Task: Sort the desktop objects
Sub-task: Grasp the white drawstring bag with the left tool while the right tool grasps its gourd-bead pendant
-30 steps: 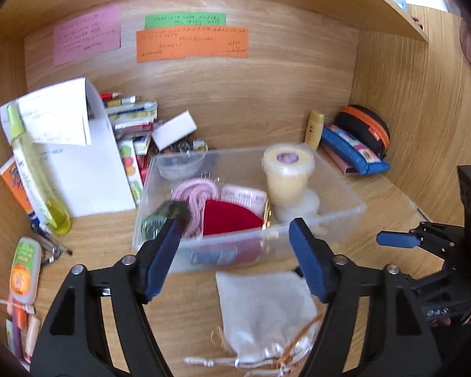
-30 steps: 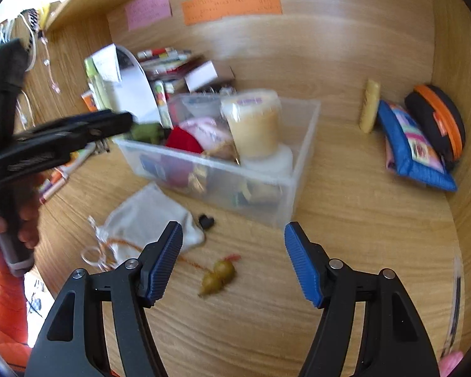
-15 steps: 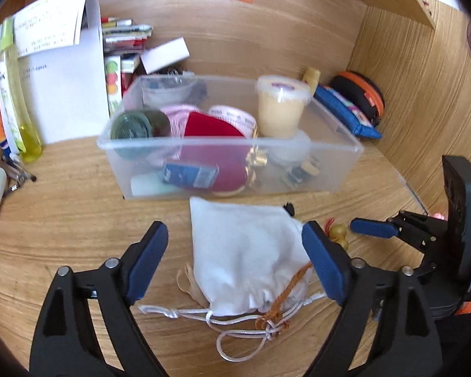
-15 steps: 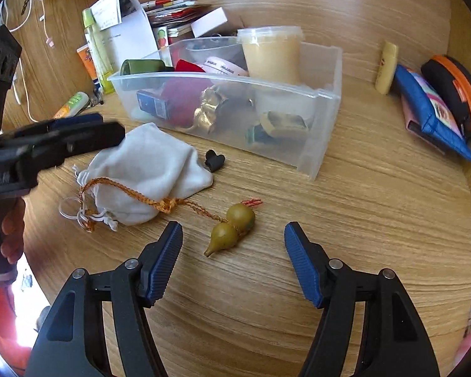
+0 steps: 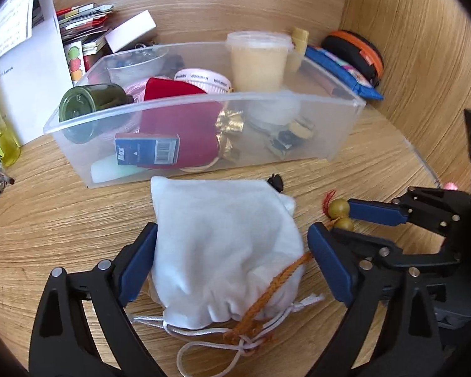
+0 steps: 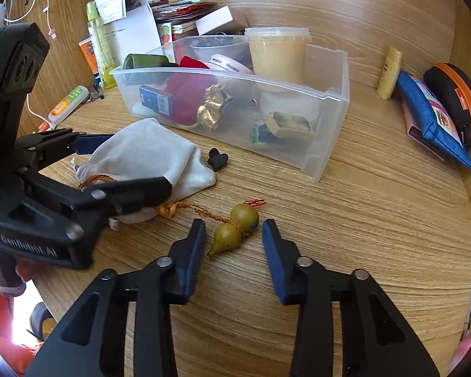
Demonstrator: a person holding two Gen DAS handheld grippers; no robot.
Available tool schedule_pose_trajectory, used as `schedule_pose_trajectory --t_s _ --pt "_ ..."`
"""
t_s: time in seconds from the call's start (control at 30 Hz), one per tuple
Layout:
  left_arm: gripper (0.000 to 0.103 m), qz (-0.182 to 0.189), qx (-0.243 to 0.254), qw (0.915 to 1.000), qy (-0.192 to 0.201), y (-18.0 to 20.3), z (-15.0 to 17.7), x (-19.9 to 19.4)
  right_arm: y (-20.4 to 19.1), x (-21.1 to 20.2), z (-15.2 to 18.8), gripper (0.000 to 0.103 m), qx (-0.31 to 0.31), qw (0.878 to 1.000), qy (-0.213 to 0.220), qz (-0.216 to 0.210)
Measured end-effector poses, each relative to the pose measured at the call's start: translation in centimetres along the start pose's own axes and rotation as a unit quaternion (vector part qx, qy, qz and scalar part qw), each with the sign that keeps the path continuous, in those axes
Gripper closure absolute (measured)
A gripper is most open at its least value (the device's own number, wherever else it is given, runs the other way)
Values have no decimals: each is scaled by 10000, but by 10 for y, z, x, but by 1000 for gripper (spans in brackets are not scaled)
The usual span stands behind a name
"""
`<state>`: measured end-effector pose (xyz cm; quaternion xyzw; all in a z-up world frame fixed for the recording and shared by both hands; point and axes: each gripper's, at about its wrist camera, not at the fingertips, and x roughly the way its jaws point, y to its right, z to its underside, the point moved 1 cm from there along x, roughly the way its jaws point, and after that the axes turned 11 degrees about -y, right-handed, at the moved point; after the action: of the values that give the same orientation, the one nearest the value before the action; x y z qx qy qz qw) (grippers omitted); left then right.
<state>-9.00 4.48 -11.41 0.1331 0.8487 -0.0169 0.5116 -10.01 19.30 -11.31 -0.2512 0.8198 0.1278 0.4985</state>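
Your fingers (image 5: 138,260) stand open on both sides, left around the white pouch (image 5: 223,251), right around the gourd charm (image 6: 235,231) (both lying on the surface beside the half-filled clear bin (image 6: 326,144)), so these remain unsorted.

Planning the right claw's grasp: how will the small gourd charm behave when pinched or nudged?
The gourd charm looks hard and glossy, so it may slip between the right claw pads. Its two rounded bulbs suggest it will roll if pushed. Its orange cord runs to the white pouch, so lifting could tug that.
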Motion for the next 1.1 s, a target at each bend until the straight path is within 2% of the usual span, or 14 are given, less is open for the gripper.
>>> schedule_pose_trajectory --t_s 0.1,0.23,0.33,0.4,0.6,0.8,1.1 --pt "9 -105 -25 9999 -129 -1 0 6 -1 0 0 81 -57 10000 20 -1" --pt "9 -136 34 9997 -177 -2 -2 8 0 0 1 85 -51 10000 43 -35" --pt "9 -353 187 9990 -204 5 -2 12 -1 -2 2 86 -86 9999 104 -20" --pt "15 -461 262 9984 -183 9 -1 12 -2 -4 3 86 -87 9998 144 -59" --pt "24 -420 69 9991 -92 3 -1 10 -1 -7 9 86 -50 9995 180 -262" --pt "25 -712 164 9973 52 14 5 6 1 -9 15 86 -1 9994 230 -268" --pt "25 -611 31 9976 322 22 14 -8 9 -23 22 86 97 9989 408 -207"
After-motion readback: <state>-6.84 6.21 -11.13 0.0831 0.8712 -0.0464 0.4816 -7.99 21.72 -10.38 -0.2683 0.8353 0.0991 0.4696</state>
